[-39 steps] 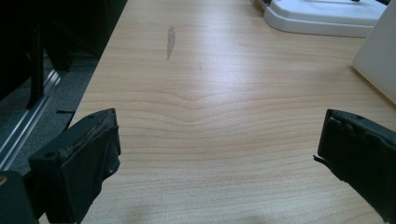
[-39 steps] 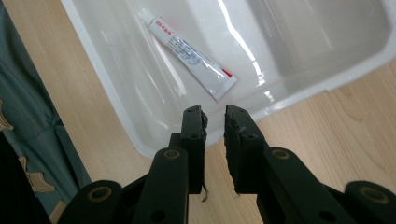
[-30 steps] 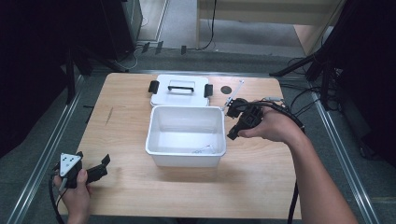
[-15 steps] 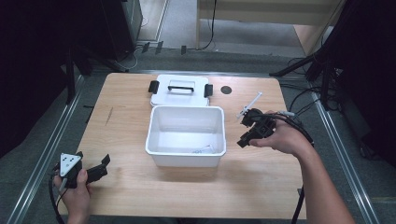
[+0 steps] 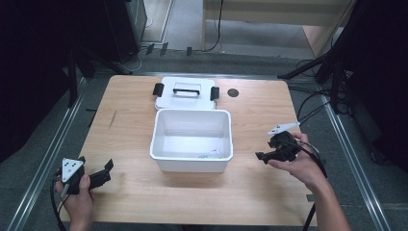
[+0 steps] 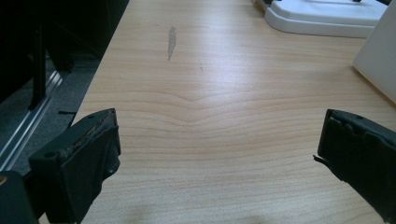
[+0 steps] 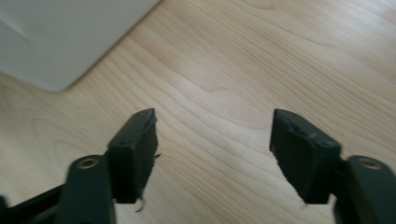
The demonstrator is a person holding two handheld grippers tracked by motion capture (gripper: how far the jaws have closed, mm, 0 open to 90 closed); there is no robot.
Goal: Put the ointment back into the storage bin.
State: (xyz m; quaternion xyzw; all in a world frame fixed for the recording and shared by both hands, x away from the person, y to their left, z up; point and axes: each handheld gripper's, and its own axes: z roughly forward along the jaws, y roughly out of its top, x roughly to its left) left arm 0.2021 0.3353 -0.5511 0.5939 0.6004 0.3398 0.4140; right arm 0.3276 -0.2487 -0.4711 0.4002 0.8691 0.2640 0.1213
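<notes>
Right of the white bin (image 5: 191, 139) — right gripper (image 5: 270, 155) now lower, nearer table edge, jaws apart — left gripper (image 5: 98, 173) unmoved, likewise agape; wooden table (image 5: 260, 192), dark room.

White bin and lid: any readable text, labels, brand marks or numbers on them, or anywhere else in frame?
None readable.
White bin: plain walls, no label or mark.
Lid behind it: no print to be seen on its top or handle.
Small items lying in the bin: too small to tell whether they carry text.
Right gripper and left gripper: black jaws, open, no markings.
Table: bare wood grain, one dark round spot, no sign.
</notes>
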